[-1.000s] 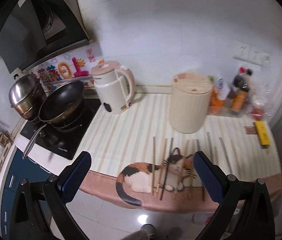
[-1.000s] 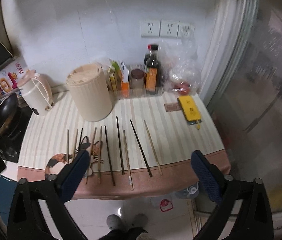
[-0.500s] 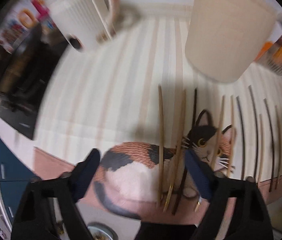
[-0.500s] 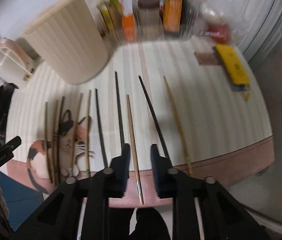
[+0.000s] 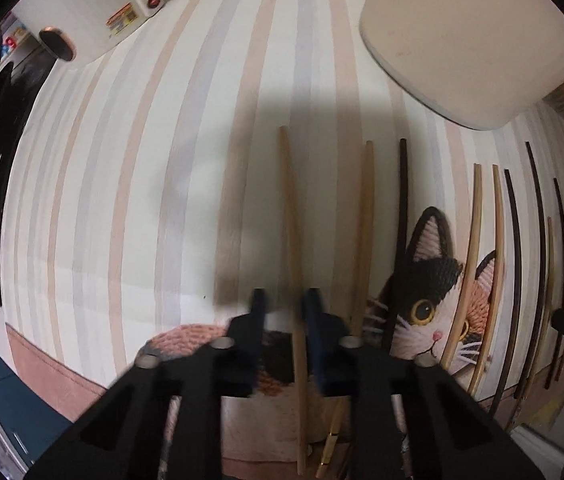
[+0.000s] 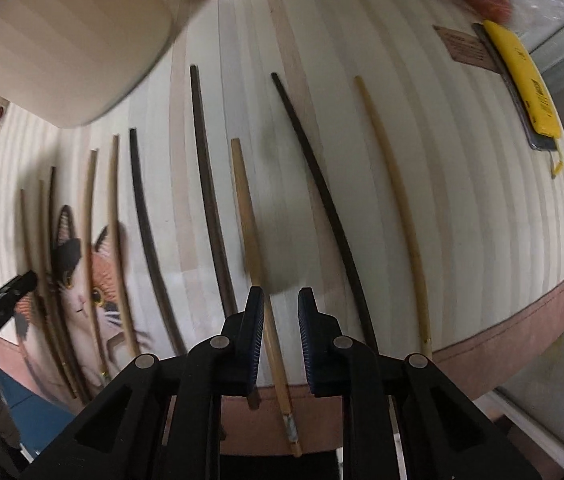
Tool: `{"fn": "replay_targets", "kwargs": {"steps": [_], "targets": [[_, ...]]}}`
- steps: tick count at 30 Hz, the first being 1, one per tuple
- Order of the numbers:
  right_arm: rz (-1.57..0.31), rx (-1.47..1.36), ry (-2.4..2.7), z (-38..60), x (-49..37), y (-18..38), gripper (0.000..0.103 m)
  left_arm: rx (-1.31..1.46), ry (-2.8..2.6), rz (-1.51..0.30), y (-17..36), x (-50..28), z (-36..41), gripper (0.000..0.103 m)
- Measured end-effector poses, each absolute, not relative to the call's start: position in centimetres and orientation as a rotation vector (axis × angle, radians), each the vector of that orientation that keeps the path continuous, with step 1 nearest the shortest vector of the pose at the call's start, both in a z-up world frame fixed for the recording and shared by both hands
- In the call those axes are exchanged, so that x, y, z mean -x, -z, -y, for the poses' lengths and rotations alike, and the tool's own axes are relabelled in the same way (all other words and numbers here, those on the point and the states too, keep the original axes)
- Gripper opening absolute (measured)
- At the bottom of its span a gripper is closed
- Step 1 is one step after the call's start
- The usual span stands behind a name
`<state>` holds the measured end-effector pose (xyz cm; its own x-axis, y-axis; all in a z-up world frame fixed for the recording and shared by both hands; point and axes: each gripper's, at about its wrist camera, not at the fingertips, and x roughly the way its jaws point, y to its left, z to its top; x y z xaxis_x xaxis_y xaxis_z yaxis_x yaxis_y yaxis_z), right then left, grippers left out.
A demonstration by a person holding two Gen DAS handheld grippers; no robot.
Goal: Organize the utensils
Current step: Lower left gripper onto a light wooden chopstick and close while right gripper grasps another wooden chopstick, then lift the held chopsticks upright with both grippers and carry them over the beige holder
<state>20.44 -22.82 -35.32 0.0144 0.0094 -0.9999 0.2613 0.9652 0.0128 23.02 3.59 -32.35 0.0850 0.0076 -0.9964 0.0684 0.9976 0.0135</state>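
Left claw [image 5: 285, 304] sits low over the striped cloth-covered table [image 5: 122, 160], fingers spread narrowly astride a pale wooden chopstick [image 5: 293, 240]. Right claw [image 6: 280, 304] likewise brackets a tan bamboo chopstick [image 6: 250, 232], not pinching it. Both chopsticks lie flat on the table.

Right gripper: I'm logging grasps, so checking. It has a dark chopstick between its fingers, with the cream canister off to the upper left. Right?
Not quite. The right wrist view shows the right gripper straddling a light wooden chopstick, not a dark one; dark chopsticks lie on either side of it. The cream canister is at the upper left, as you said.
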Motion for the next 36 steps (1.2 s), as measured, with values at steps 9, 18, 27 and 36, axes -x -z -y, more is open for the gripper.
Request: {"fn": "replay_targets", "kwargs": {"steps": [9,18,27,36], "targets": [[-1.610,-0.171,0.254,23.4,-19.3,37.1,0.003,-0.121,0.101,-1.467,32.0,-22.2,-3.7,0.005],[-1.543,-0.350,0.201,25.0,-19.3,35.7,0.031,-0.082,0.141,-1.491,31.5,-23.7,-6.4,0.005],[-1.611,-0.192,0.297,23.4,-17.8,38.2,0.007,-0.045,0.146,-1.507,31.5,-24.4,-7.1,0.007],[-1.705,-0.134,0.281,23.0,-18.2,39.8,0.008,0.014,0.111,-1.554,31.6,-25.8,-8.9,0.011]]}}
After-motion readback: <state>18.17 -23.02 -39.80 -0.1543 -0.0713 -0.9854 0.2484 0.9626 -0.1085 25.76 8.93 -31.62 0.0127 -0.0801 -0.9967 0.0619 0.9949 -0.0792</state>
